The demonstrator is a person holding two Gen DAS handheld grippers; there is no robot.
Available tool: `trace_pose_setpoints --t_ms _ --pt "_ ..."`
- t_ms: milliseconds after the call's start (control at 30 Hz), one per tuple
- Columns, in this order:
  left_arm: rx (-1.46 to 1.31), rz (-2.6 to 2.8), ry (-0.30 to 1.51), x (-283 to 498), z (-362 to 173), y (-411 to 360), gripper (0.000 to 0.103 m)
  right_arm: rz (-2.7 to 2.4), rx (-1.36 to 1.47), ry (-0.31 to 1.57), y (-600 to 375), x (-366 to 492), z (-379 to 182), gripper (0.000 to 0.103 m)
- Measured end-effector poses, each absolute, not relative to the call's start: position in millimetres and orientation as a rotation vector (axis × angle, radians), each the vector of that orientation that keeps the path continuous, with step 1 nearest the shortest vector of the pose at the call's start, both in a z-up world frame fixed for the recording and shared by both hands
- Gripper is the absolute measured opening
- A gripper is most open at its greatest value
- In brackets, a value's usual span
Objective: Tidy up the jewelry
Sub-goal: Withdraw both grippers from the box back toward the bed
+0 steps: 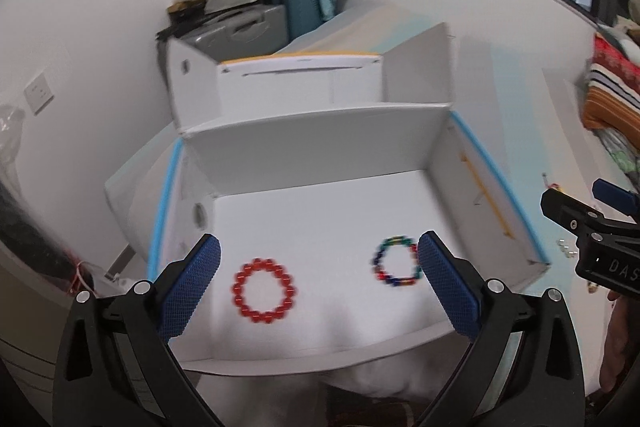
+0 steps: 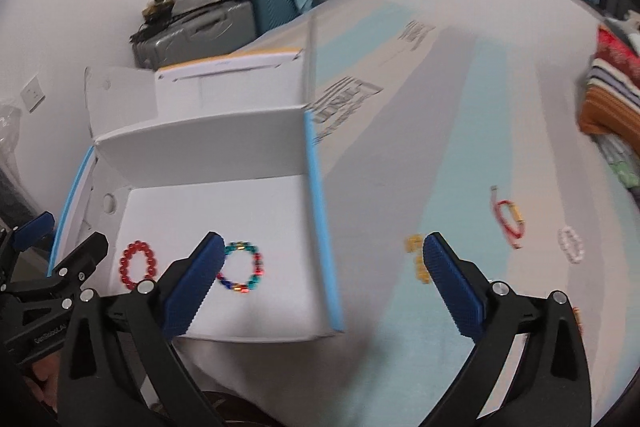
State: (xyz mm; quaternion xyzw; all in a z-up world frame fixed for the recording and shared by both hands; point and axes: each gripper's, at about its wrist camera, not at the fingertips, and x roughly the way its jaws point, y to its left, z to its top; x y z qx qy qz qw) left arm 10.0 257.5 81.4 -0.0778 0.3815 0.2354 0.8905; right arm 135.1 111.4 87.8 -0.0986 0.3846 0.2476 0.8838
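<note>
A white open box point(image 1: 320, 147) holds a red bead bracelet point(image 1: 265, 291) and a multicoloured bead bracelet point(image 1: 396, 262). My left gripper point(image 1: 318, 279) is open and empty above the box's near side. In the right wrist view the box point(image 2: 200, 147) is at left with the red bracelet point(image 2: 138, 265) and the multicoloured bracelet point(image 2: 242, 269) inside. My right gripper point(image 2: 320, 279) is open and empty over the box's blue right edge. On the surface to the right lie a yellow bead bracelet point(image 2: 416, 257), a red cord bracelet point(image 2: 509, 219) and a white bead bracelet point(image 2: 571, 243).
The box's lid point(image 1: 300, 83) stands open behind it. Suitcases point(image 2: 224, 15) stand against the far wall. Folded striped cloth point(image 2: 608, 99) is piled at the right. The other gripper point(image 1: 592, 227) shows at the left wrist view's right edge.
</note>
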Motion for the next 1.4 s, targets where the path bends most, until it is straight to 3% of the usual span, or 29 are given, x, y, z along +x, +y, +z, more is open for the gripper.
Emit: trace_pose_setpoints --t_ms 733,1400 --pt "-0.084 0.178 0.76 81.4 81.9 104.3 0.097 0.269 -0.144 0.758 -79.7 161.5 91.5 0.095" --pt "-0.005 0.009 0.873 163.5 29.6 -13.6 0.097 0.125 -0.058 0.871 -211.9 197.3 27.4 0.095"
